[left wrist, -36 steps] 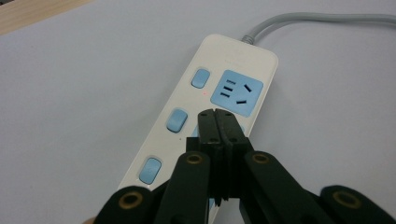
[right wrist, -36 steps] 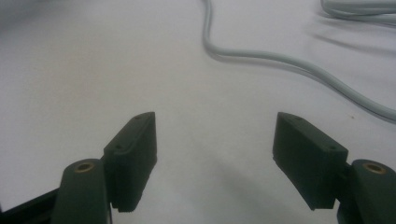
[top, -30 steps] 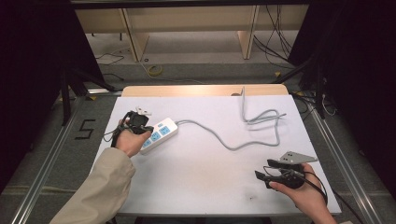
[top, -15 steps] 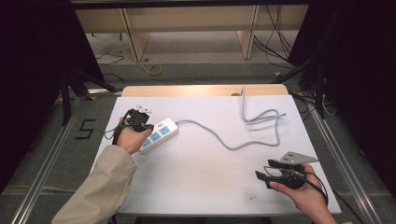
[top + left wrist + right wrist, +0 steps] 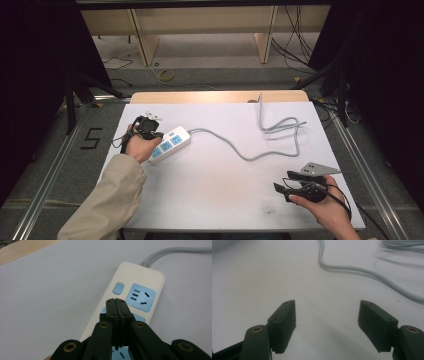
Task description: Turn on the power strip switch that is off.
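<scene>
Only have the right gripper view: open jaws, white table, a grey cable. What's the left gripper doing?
Observer: The left gripper is shut with nothing between its jaws, tips over the power strip.
Operator: Which part of the strip?
Observer: Between the blue switch button and the first blue socket.
Operator: That grey cable, is it the strip's?
Observer: Yes. In the high view the cable runs from the strip across the table and loops near the far right edge.
</scene>
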`<state>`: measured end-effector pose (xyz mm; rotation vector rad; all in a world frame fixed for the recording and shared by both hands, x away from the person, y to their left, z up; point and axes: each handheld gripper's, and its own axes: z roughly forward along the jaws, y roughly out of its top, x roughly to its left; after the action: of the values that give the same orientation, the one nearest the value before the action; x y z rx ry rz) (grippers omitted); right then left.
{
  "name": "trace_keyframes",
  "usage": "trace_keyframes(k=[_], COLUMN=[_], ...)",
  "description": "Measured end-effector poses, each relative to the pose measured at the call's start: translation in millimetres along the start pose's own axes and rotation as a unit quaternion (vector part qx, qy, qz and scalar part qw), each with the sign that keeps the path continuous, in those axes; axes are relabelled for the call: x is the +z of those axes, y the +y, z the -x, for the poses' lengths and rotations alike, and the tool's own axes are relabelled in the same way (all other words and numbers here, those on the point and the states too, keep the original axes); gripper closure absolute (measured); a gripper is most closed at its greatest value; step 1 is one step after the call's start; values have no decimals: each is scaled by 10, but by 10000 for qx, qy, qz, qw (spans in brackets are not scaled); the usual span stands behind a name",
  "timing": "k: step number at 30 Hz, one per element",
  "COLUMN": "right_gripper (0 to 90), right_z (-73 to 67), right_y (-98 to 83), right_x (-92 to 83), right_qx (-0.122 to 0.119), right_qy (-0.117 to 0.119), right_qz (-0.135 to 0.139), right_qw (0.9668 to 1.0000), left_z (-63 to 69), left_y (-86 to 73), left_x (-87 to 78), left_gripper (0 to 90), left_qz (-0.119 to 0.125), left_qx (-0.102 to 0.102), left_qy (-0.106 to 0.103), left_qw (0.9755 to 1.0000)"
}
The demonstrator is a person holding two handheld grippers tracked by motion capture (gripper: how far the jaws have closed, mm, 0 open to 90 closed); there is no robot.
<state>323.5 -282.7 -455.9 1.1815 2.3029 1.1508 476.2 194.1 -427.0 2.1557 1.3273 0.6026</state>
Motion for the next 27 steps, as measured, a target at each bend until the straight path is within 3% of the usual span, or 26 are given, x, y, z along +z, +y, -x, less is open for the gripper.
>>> trace_keyframes(k=[27], right_gripper=[312], right_z=[7], right_y=[-11], right_x=[-5], right_qx=[22], right_qy=[-21], right_qz=[-7], right_qw=[10000], left_z=[-41], left_y=[0], left_x=[198], left_gripper=[898], left_qz=[-184], left_qx=[158], left_qy=[120], left_qw=[9996])
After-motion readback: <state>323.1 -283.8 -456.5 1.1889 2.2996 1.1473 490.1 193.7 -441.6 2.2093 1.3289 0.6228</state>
